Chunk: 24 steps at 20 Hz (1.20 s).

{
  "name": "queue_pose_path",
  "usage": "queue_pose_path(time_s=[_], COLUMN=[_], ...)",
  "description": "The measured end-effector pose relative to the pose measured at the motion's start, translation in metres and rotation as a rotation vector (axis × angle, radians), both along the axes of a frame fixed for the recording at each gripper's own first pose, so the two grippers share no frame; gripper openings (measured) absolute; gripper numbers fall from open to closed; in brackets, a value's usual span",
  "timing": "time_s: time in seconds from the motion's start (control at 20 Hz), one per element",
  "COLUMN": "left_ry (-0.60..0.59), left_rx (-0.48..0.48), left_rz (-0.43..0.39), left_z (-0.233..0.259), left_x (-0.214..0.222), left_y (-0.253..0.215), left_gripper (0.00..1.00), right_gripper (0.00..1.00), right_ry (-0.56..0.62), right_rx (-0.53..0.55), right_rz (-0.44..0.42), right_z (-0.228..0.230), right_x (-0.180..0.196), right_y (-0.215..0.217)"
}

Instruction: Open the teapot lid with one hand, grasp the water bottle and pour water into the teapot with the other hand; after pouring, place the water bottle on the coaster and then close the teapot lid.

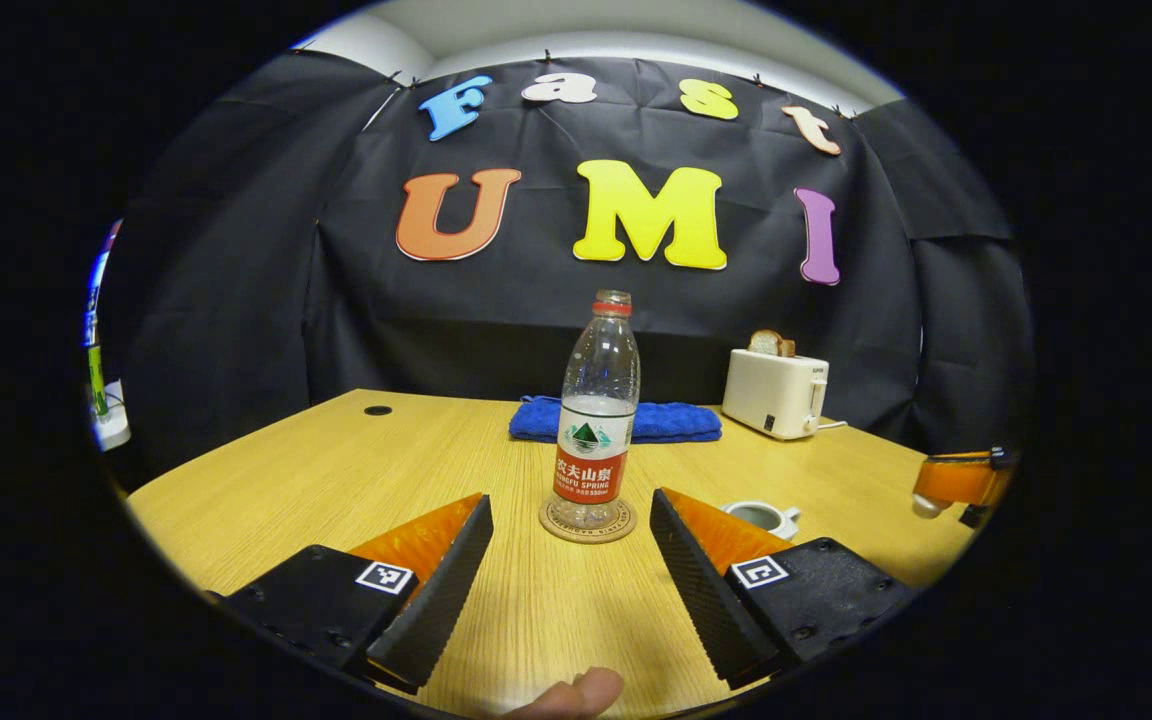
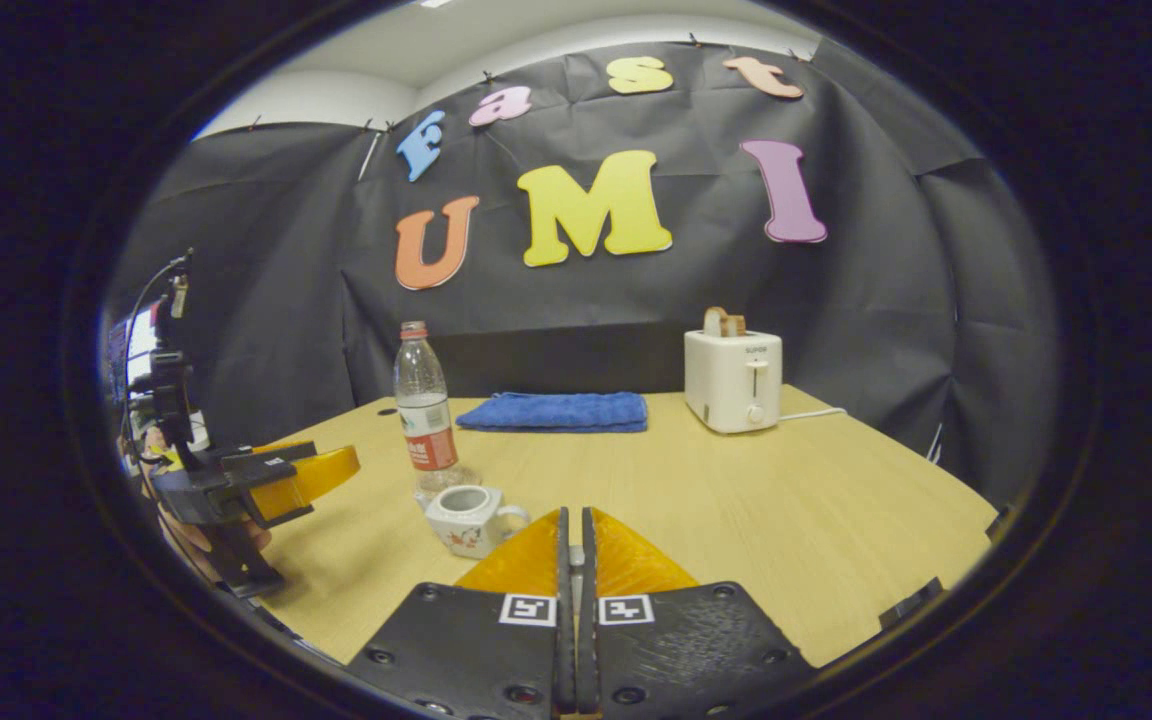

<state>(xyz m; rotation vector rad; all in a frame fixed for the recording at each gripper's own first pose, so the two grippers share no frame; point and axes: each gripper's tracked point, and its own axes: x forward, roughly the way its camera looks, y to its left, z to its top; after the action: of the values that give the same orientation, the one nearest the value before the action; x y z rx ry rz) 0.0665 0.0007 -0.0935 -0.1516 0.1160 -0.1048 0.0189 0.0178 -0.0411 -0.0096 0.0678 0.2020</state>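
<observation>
- The bottle [image 1: 596, 420] is seen upright on the coaster [image 1: 587, 524], uncapped and partly filled, straight ahead of the left gripper [image 1: 571, 545], whose fingers are spread wide and hold nothing.
- The teapot [image 2: 469, 518] is found just beside the bottle, its mouth open; no lid can be made out.
- The right gripper [image 2: 574, 545] is pressed closed on nothing visible.
- If the bottle is judged next, it is best gripped at the label, level and steady.
</observation>
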Motion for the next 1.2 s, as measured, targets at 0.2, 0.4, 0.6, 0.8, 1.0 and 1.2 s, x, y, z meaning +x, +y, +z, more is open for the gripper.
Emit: queue_pose_path(time_s=[0.2, 0.4, 0.6, 0.8, 1.0, 1.2], left_ry=[-0.053, -0.108, -0.077, -0.037, -0.036, -0.027], left_rx=[0.024, 0.069, 0.117, 0.107, 0.121, 0.085], left_rz=[0.031, 0.047, 0.06, 0.047, 0.072, 0.072], left_z=[0.037, 0.07, 0.077, 0.069, 0.073, 0.074], left_x=[-0.023, -0.045, -0.058, -0.058, -0.061, -0.062], left_y=[0.022, 0.041, 0.047, 0.051, 0.066, 0.074], left_gripper=[0.99, 0.99, 0.99, 0.99, 0.99, 0.99], right_gripper=[0.01, 0.01, 0.01, 0.01, 0.01, 0.04], right_ry=[0.009, 0.02, 0.047, 0.062, 0.095, 0.104], right_rx=[-0.006, 0.009, 0.007, -0.01, -0.01, -0.011], right_rz=[0.045, 0.087, 0.093, 0.084, 0.105, 0.102], right_z=[0.005, 0.01, 0.012, 0.009, 0.0, -0.005], right_x=[0.012, 0.03, 0.056, 0.075, 0.086, 0.093], right_y=[0.028, 0.057, 0.077, 0.093, 0.11, 0.115])
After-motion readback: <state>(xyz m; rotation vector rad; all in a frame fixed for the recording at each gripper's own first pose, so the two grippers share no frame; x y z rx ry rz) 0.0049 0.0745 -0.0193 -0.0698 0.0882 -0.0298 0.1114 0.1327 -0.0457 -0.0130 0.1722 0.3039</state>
